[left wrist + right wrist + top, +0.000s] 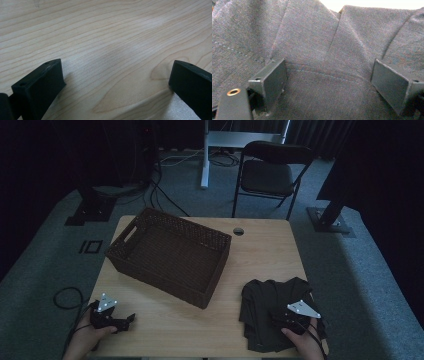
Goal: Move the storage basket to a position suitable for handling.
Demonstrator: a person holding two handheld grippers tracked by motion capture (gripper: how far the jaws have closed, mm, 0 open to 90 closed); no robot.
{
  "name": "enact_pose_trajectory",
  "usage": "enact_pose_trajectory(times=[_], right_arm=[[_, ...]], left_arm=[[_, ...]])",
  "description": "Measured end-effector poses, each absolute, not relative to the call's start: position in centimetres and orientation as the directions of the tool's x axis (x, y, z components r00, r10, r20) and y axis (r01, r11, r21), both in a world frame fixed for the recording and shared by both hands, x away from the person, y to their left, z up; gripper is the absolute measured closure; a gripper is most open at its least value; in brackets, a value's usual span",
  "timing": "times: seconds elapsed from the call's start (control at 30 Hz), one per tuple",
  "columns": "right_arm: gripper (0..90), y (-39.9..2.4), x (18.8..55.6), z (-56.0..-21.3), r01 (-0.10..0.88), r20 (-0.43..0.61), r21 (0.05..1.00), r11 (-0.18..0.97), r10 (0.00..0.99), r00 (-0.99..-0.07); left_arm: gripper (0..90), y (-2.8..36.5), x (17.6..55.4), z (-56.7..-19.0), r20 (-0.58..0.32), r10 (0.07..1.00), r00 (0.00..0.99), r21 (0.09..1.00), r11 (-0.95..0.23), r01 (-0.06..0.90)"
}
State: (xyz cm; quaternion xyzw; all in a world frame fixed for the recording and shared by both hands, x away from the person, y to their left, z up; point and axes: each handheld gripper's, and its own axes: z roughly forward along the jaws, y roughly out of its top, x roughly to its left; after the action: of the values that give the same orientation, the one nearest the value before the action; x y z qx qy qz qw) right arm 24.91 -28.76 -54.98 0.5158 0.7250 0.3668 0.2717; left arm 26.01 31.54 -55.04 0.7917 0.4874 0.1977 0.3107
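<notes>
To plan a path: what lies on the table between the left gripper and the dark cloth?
In the high view, bare wood of the table separates the left gripper from the dark cloth.

Basket (170, 254) blocks table (260, 255) centre-left; bare wood right of it; garment (272, 310) covers near-right corner.

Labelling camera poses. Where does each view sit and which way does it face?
High view: above the person's side, looking forward and down on the table, basket, both hands.
Left gripper view: on the left gripper, facing bare table, jaws apart.
Right gripper view: on the right gripper, facing dark cloth, jaws apart.
Shared: high and right views show the cloth.
</notes>
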Motion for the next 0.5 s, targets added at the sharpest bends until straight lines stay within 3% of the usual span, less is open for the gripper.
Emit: enact_pose_trajectory(times=[0.2,0.23,0.33,0.37,0.5], right_arm=[[12.6,-28.8,24.8,-54.9,0.541,-0.012,0.818,0.195,0.946,-0.323],[12.6,-28.7,24.7,-54.8,0.528,-0.027,0.824,0.204,0.946,-0.323],[12.5,-28.6,24.8,-54.6,0.529,-0.036,0.822,0.211,0.946,-0.322],[12.5,-28.4,24.8,-54.2,0.526,-0.048,0.822,0.219,0.947,-0.319],[12.5,-28.0,25.0,-53.3,0.512,-0.038,0.835,0.203,0.948,-0.315]], left_arm=[[2.1,31.8,26.2,-55.0,0.009,0.907,0.421,0.696,-0.308,0.649],[8.8,31.9,26.3,-54.8,0.013,0.914,0.406,0.693,-0.301,0.655],[13.4,32.0,26.5,-54.5,0.033,0.916,0.4,0.687,-0.312,0.656],[13.7,32.2,26.6,-54.1,0.06,0.922,0.383,0.683,-0.318,0.657],[13.7,32.5,26.9,-53.2,0.021,0.926,0.377,0.707,-0.281,0.649]])
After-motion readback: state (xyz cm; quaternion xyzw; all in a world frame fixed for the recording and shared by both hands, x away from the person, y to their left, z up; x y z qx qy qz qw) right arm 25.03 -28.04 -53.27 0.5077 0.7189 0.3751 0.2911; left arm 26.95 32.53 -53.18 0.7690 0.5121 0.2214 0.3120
